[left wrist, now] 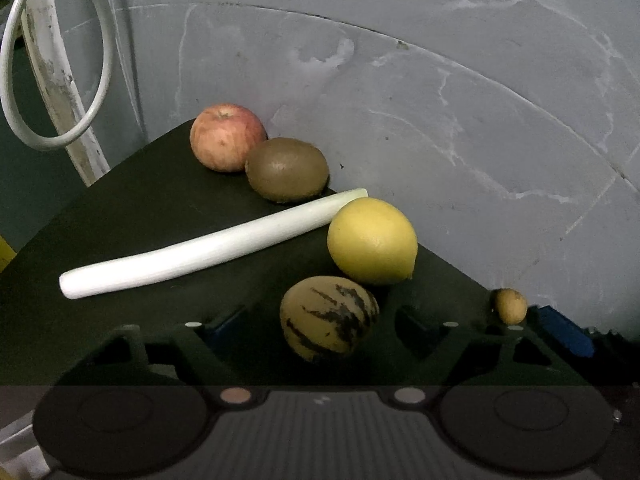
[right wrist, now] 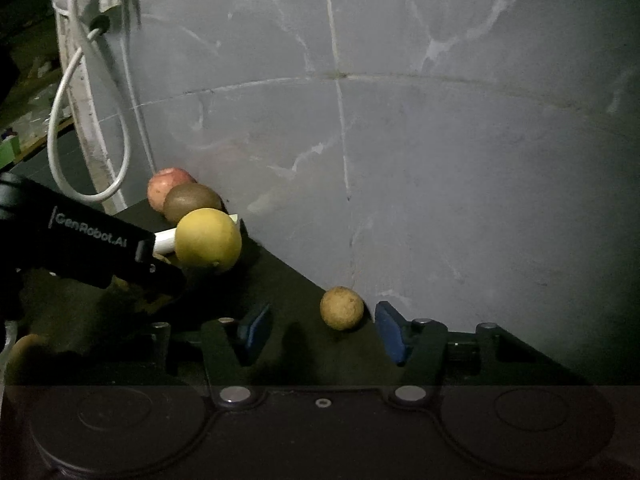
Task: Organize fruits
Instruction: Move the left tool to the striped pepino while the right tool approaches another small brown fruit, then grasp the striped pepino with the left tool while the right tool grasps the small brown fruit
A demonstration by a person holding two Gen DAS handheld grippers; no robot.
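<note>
1. You had your left gripper (left wrist: pixel 320 320) straddling the striped fruit (left wrist: pixel 329 318), which sat between its two fingers on the dark table (left wrist: pixel 140 216). The jaws stood apart, and I could not see either pad pressing on the skin, so I read it as not yet gripped.
2. You had your right gripper (right wrist: pixel 322 328) around the small tan fruit (right wrist: pixel 342 308). It sat nearer the right blue pad (right wrist: pixel 390 330) than the left pad, with a gap showing on both sides, so nothing was held there either.
3. Ahead of the left gripper lay the lemon (left wrist: pixel 372 240), then a pale stalk (left wrist: pixel 208 244), the kiwi (left wrist: pixel 287 170) and the apple (left wrist: pixel 227 137) in a row along the wall (left wrist: pixel 440 100).
4. My judgement: both hands were at the grasping step. Next you needed to close each pair of jaws squarely on its round fruit, which could roll aside.
5. The left fingers were lost in shadow, so their tips were hard to trace. In the right wrist view the left gripper's body hid the striped fruit. No bowl or tray for the fruit was visible.
</note>
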